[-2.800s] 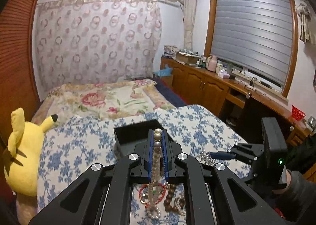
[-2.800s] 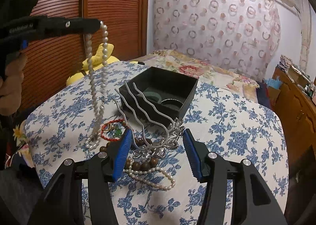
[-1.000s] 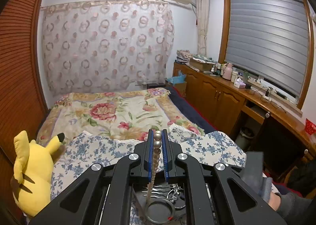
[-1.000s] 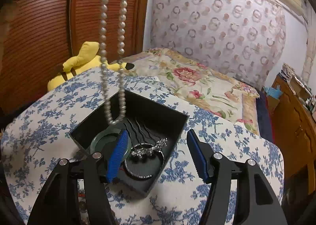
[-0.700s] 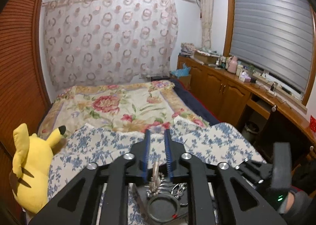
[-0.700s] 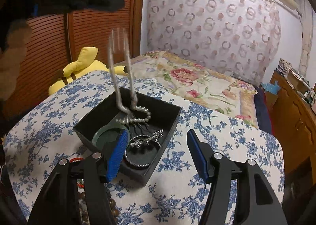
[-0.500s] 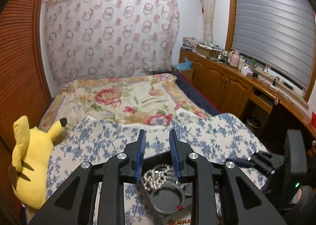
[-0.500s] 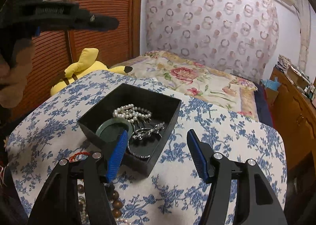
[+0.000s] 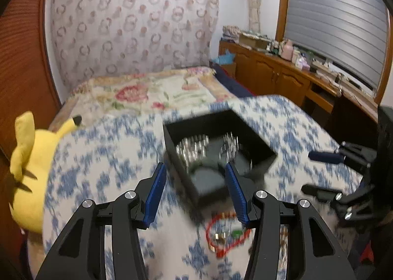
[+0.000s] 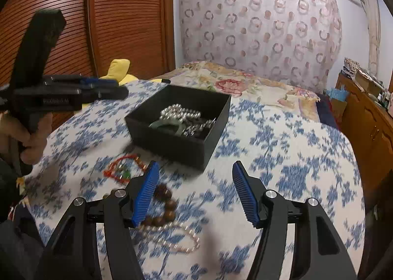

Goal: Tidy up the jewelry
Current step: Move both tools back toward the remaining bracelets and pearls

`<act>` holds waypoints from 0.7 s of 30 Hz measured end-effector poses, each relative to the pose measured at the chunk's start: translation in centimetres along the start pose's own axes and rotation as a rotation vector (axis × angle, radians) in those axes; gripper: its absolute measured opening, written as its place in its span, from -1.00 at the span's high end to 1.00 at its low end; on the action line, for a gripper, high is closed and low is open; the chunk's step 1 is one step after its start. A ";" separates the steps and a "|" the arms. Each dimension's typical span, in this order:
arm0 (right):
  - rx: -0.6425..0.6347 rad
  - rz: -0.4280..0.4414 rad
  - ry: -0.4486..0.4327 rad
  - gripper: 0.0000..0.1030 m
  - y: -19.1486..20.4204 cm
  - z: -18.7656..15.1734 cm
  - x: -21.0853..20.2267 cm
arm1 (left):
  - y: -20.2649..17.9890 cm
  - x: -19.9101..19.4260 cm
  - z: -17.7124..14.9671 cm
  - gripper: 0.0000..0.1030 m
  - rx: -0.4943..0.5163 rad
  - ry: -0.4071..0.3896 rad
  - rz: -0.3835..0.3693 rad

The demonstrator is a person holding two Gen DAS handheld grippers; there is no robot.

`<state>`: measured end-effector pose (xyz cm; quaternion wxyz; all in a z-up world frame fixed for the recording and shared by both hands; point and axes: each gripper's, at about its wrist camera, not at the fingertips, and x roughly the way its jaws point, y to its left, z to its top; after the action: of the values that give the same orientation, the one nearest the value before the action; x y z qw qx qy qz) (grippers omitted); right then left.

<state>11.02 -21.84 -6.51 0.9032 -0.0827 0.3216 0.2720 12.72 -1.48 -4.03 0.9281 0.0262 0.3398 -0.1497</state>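
A black open box (image 10: pixel 172 140) sits on the blue-flowered cloth; it also shows in the left wrist view (image 9: pixel 255 145). Inside lie a white pearl necklace (image 10: pixel 176 111), a green bangle (image 10: pixel 169 125) and a silver hairpin (image 10: pixel 201 126). On the cloth in front lie a red string bracelet (image 10: pixel 120 169), which also shows in the left wrist view (image 9: pixel 227 233), brown wooden beads (image 10: pixel 164 206) and a thin pearl strand (image 10: pixel 179 240). My left gripper (image 9: pixel 195 194) is open and empty above the cloth, near the box. My right gripper (image 10: pixel 196 191) is open and empty over the beads.
A yellow plush toy (image 9: pixel 27 172) lies at the table's left edge. A flowered bed (image 9: pixel 152 91) is beyond the table. Wooden cabinets (image 9: pixel 282 78) line the right wall and a slatted wooden wardrobe (image 10: pixel 118 17) stands at left.
My left gripper opened and dropped the pearl necklace into the box, then pulled back and lower. My right gripper pulled back from the box toward the loose jewelry.
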 end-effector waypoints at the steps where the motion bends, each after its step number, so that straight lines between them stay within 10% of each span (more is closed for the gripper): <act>1: 0.003 0.006 0.007 -0.25 0.2 -0.4 -0.1 | 0.0 0.1 -0.5 0.08 -0.001 0.010 0.000; 9: 0.009 0.019 0.063 -0.18 1.2 -3.4 -0.2 | 0.3 0.6 -4.9 0.03 -0.022 0.089 -0.008; 21: -0.021 0.071 0.106 0.17 3.1 -4.4 0.1 | -0.6 0.9 -7.2 -0.61 0.004 0.141 0.007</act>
<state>7.06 -20.57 -9.91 0.8737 -0.0951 0.3688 0.3025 8.73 -1.21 -10.12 0.9023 0.0399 0.4041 -0.1447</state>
